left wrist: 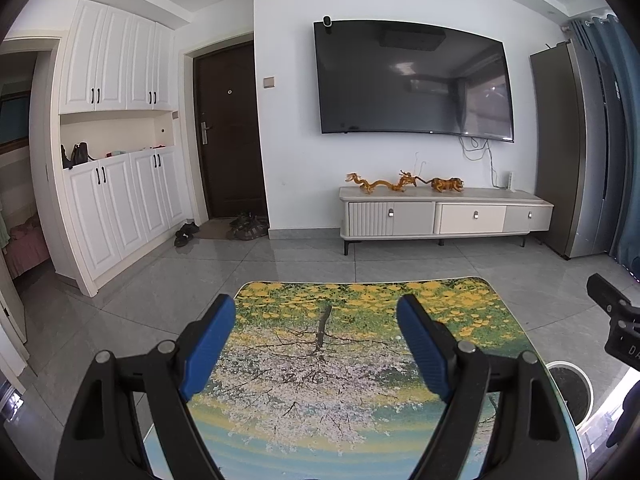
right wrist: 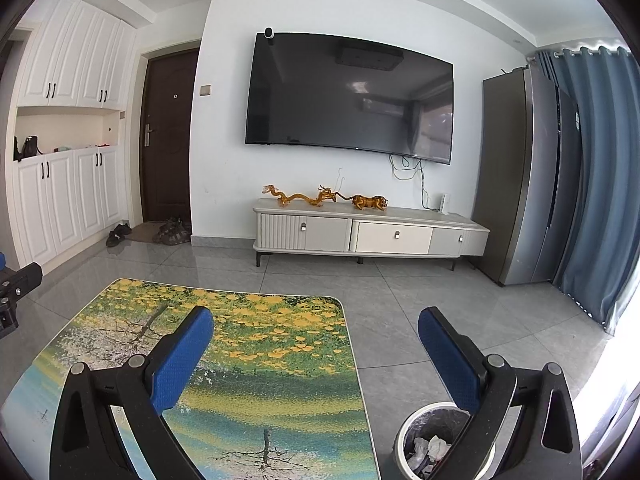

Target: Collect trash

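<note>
Left wrist view: your left hand-held gripper [left wrist: 316, 344] hangs wide open and empty over the bare worktop [left wrist: 360, 432].

Right wrist view: right hand-held gripper [right wrist: 316, 350] is equally open and empty; crumpled trash [right wrist: 430, 448] sits in the bin [right wrist: 404, 432] just right of the worktop, so you're probably done.

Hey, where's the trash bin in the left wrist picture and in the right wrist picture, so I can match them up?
Left wrist view: the trash bin sits at the lower right, beside the table's right edge, partly cut off.
Right wrist view: the bin is at the bottom right of centre, behind the right finger of the right tongs, with crumpled trash inside.
Shared landmark: the tree-print table top, just left of the bin in both.
</note>
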Demonstrator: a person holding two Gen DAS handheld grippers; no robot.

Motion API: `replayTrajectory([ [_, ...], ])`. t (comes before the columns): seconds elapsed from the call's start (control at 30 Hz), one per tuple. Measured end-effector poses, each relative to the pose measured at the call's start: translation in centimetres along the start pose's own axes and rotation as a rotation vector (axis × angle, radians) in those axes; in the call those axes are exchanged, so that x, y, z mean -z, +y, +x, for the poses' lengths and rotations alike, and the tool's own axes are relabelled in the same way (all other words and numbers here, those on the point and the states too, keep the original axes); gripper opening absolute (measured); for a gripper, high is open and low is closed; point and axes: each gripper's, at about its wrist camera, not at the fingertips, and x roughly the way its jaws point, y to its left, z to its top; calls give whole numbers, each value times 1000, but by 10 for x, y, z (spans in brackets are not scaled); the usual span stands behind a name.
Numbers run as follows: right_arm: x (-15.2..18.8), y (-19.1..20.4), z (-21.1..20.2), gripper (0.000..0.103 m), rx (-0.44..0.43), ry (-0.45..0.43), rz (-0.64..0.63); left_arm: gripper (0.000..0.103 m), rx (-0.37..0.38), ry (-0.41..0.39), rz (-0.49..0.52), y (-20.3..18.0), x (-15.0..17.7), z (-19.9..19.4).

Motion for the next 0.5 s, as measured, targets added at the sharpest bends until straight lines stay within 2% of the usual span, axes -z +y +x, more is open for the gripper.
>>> replayTrajectory([
  [0.5,1,-2,-1,103,2,-1,5,82,-1,-5,1,0,0,0],
])
